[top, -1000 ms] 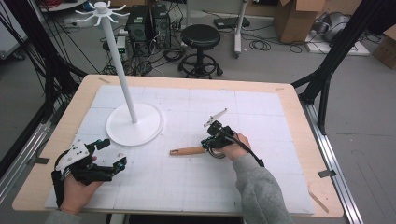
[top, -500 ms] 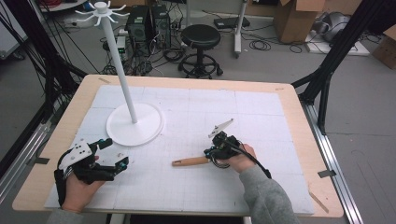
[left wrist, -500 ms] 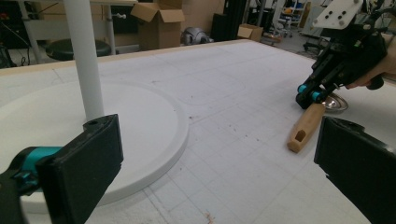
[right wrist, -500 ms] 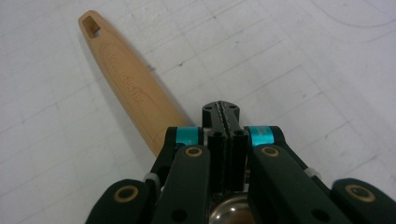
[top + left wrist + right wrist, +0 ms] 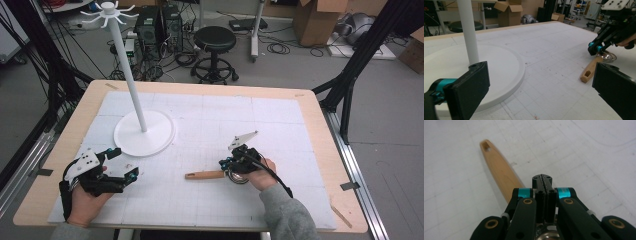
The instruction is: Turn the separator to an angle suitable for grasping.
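Since the earlier frames the right claw (image 5: 231, 165) has slid toward the near edge of the table (image 5: 310, 105), dragging the wooden-handled utensil (image 5: 205, 175) with it; the handle now lies a little nearer the person and more level across the mat, while the left claw (image 5: 122, 167) has kept its place.

Nearest the person, the left hand (image 5: 82, 200) rests low on the white mat (image 5: 280, 130) with its jaws standing wide apart and nothing between them, likely parked out of the way but facing the work, ready to help. In the left gripper view the two black pads (image 5: 469, 87) frame the stand's base (image 5: 506, 67) and the utensil beyond.

A little farther in, the right claw is fully closed. Its jaws meet above the metal end of the utensil (image 5: 546, 235), seemingly pinching it there so the wooden handle (image 5: 499, 170) trails free, its hanging hole (image 5: 487, 148) pointing away. Whether the pads truly clamp the metal is partly hidden by the claw's own body. Gripping the head end makes sense if the hole is meant to go over a hook.

Farther back stands the white rack (image 5: 127, 75), its round base flat on the mat and its hooks (image 5: 107, 10) high on the pole, well apart from the utensil.
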The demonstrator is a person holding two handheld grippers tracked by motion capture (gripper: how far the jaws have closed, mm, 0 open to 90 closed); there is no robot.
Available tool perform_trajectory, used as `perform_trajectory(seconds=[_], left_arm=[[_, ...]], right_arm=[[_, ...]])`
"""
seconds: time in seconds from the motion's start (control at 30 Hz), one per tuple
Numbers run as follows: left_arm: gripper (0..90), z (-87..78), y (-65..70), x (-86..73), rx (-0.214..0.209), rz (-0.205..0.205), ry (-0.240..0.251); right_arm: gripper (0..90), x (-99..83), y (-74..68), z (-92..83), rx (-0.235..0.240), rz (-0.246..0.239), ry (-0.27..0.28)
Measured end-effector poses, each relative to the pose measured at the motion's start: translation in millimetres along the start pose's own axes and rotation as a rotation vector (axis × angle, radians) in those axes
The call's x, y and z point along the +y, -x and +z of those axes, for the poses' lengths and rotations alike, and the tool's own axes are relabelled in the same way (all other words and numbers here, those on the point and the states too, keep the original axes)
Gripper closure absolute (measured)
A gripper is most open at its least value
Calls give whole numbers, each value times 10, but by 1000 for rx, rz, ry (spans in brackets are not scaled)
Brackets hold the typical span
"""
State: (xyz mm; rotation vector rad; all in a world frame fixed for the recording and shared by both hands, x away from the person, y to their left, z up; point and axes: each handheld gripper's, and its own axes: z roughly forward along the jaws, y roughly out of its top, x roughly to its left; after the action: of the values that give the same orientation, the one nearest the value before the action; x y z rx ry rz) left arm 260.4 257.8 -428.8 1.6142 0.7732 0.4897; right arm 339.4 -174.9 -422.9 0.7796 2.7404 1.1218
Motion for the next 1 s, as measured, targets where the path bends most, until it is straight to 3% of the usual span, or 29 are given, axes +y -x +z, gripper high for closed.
perform_trajectory(seconds=[0.13,0.3,0.5,0.67,1.0], left_arm=[[17,16,8,-5,-1,2,-7],[17,21,19,-2,-5,9,-9],[17,20,16,-2,-4,6,-7],[17,21,14,-2,-3,7,-12],[18,25,24,-4,-3,7,-15]], right_arm=[[900,16,-141,-40,23,-32,35],[900,7,-321,8,72,-68,33],[900,-10,-462,172,113,-103,-15],[900,15,-516,276,115,-126,-31],[900,105,-543,372,102,-138,-4]])
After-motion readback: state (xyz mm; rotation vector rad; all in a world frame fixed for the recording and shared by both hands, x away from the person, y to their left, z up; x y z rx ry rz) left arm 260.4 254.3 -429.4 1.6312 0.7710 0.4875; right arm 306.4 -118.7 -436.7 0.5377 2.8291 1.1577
